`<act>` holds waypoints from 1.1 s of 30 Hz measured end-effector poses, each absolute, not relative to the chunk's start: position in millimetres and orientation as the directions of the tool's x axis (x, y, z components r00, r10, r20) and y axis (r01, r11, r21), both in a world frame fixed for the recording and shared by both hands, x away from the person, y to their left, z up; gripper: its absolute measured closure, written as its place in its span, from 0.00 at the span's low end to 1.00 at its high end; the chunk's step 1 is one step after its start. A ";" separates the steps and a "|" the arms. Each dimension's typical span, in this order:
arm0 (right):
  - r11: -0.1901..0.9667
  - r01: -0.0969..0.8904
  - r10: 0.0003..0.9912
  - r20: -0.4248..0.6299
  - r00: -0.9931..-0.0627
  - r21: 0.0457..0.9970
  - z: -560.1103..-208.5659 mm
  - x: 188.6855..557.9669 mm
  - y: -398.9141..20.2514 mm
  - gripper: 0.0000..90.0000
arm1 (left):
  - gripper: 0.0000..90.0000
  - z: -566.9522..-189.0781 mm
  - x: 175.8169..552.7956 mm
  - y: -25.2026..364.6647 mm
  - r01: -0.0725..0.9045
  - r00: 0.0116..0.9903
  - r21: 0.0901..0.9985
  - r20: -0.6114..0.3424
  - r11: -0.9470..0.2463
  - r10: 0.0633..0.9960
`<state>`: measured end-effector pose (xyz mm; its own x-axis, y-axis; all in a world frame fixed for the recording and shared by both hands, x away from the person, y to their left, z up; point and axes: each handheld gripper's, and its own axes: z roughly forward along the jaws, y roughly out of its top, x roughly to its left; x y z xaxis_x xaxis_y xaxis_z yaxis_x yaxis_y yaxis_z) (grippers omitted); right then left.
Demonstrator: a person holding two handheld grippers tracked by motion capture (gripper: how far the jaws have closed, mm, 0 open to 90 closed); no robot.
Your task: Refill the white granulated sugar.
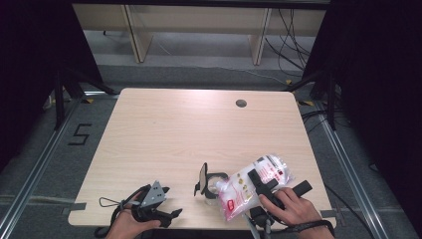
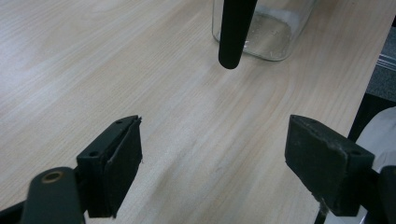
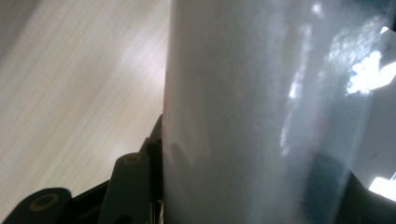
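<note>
A lab recording bay: black curtains (image 1: 30, 59), floor rails (image 1: 30, 184), loose cables (image 1: 293, 45), bare table (image 1: 189, 129).

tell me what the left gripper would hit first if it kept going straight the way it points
Probably the clear glass jar ahead on the table, or the black bar in front of it; depth between the two is unclear. The left gripper is open.

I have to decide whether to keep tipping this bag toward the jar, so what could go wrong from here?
1. The bag is held tilted in the right gripper over the open jar; contents could miss the mouth and spill on the table.
2. The left gripper sits apart with open fingers, so nothing steadies the jar; a nudge might tip it.
3. The jar stands near the table's front edge.
</note>
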<state>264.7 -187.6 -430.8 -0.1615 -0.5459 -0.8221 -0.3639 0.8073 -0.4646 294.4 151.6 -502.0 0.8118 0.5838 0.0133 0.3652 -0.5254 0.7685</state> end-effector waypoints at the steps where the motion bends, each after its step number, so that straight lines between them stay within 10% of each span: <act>1: 0.808 -0.360 -0.550 -0.815 -0.180 -0.466 -430.1 264.5 -186.8 0.60 | 0.21 -502.2 294.7 151.7 0.366 0.812 0.767 0.014 -0.527 0.584; 33: 0.798 -0.388 -0.554 -0.815 -0.169 -0.461 -430.2 267.9 -191.2 0.60 | 0.21 -501.4 292.9 150.9 0.371 0.805 0.775 0.006 -0.512 0.593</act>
<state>267.9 -191.2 -430.2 -0.1693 -0.5536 -0.8154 -0.3881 0.7979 -0.4611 292.9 150.9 -501.4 0.8055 0.5926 0.0061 0.3707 -0.5119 0.7750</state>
